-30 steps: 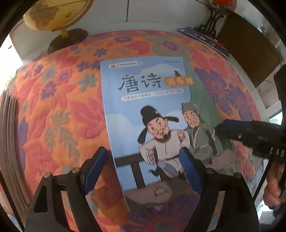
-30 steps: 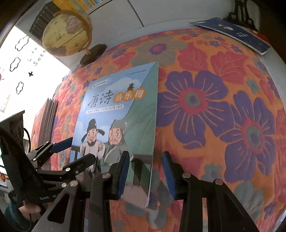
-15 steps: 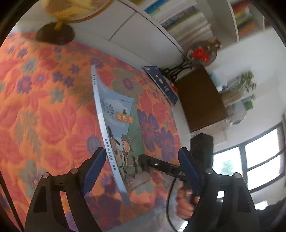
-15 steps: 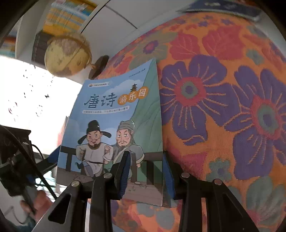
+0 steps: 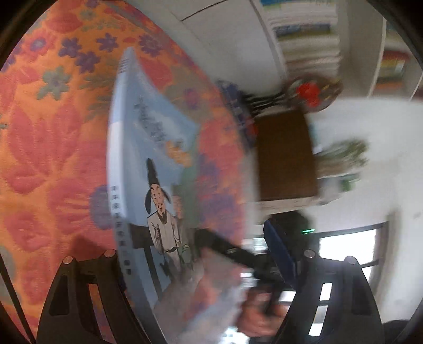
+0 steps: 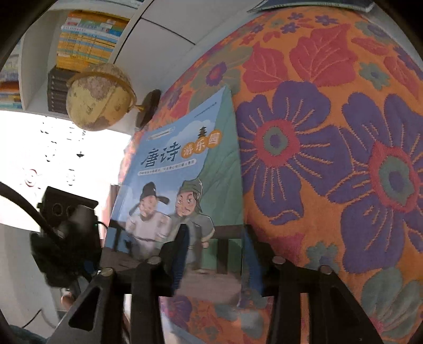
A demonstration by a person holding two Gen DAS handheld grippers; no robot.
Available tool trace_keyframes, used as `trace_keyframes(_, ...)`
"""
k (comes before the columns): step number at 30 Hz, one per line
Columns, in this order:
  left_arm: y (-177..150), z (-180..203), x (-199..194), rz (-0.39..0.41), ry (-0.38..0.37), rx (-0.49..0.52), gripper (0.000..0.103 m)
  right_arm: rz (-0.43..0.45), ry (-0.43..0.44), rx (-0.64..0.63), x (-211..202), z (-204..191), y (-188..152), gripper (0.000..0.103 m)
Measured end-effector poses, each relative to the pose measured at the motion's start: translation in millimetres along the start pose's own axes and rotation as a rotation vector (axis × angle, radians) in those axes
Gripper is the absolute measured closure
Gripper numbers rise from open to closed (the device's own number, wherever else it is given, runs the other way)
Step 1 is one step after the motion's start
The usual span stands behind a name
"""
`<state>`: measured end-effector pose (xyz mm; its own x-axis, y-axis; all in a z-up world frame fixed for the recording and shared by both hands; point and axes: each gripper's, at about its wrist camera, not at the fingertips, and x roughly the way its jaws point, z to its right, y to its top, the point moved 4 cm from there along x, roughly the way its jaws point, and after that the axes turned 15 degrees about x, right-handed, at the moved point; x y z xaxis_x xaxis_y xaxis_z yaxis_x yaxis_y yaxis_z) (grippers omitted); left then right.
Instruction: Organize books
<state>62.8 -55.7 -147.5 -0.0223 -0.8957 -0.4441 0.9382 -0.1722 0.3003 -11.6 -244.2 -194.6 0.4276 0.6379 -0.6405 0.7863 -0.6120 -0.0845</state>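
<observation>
A thin blue picture book point(image 6: 182, 169) with two cartoon men on its cover stands tilted up off the flowered cloth point(image 6: 330, 158). Its lower right corner sits between the jaws of my right gripper point(image 6: 216, 251), which are opening; the pads stand apart from the thin book. In the blurred left wrist view, the book point(image 5: 148, 164) shows its spine edge, lying between the wide open jaws of my left gripper point(image 5: 195, 251), close to the left finger. The right gripper's black finger point(image 5: 224, 251) reaches the cover from the right, a hand point(image 5: 259, 317) behind it.
A dark blue book point(image 6: 312, 5) lies at the table's far edge. A globe point(image 6: 97, 98) stands at the back left below shelves of books point(image 6: 87, 39). A brown cabinet point(image 5: 285, 156) and a red ornament on a stand point(image 5: 312, 92) lie beyond the table.
The book has gone from lying flat to standing tilted up on its spine side. The left view has rolled and swung right. The right jaws have widened around the book's corner.
</observation>
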Motion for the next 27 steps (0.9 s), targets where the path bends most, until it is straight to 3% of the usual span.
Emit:
trace_keyframes(1,2.4,2.4,0.6,0.003,-0.069,-0.030,0.023,-0.029,0.043,0.033,1.9,1.9,0.0,0.039)
trace_keyframes(2,2.0,4.3,1.5,0.002,-0.100,-0.046,0.023,-0.038,0.080,0.068,2.7,5.0,0.4,0.035)
trace_keyframes(4,0.7,6.8,3.3,-0.003,-0.138,-0.072,0.023,-0.045,0.153,0.114,2.8,11.0,0.3,0.034)
trace_keyframes(6,-1.2,6.5,8.4,-0.018,-0.115,-0.073,0.023,-0.050,0.179,0.129,2.4,12.2,0.7,0.050)
trace_keyframes(7,-2.5,6.1,10.1,-0.032,-0.073,-0.057,0.023,-0.041,0.166,0.118,1.8,9.8,1.3,0.055)
trace_keyframes(8,-5.2,3.5,9.6,-0.065,-0.001,-0.033,0.023,-0.028,0.150,0.091,-1.4,6.8,1.5,0.070)
trace_keyframes(9,-7.3,2.9,9.4,-0.094,0.052,-0.014,0.023,-0.020,0.135,0.057,-4.4,2.9,1.4,0.078)
trace_keyframes(14,-20.9,5.2,24.9,-0.252,0.405,0.184,0.026,0.006,-0.033,-0.160,-4.2,-26.0,-6.1,0.083)
trace_keyframes(17,-27.5,16.8,33.6,-0.284,0.570,0.333,0.026,0.002,-0.091,-0.224,1.7,-35.7,-11.2,0.083)
trace_keyframes(20,-32.2,27.2,37.5,-0.289,0.655,0.429,0.026,0.004,-0.149,-0.267,7.2,-36.5,-16.4,0.083)
trace_keyframes(27,-40.7,41.4,24.1,-0.252,0.738,0.544,0.028,0.038,-0.197,-0.380,6.1,-46.3,-29.5,0.083)
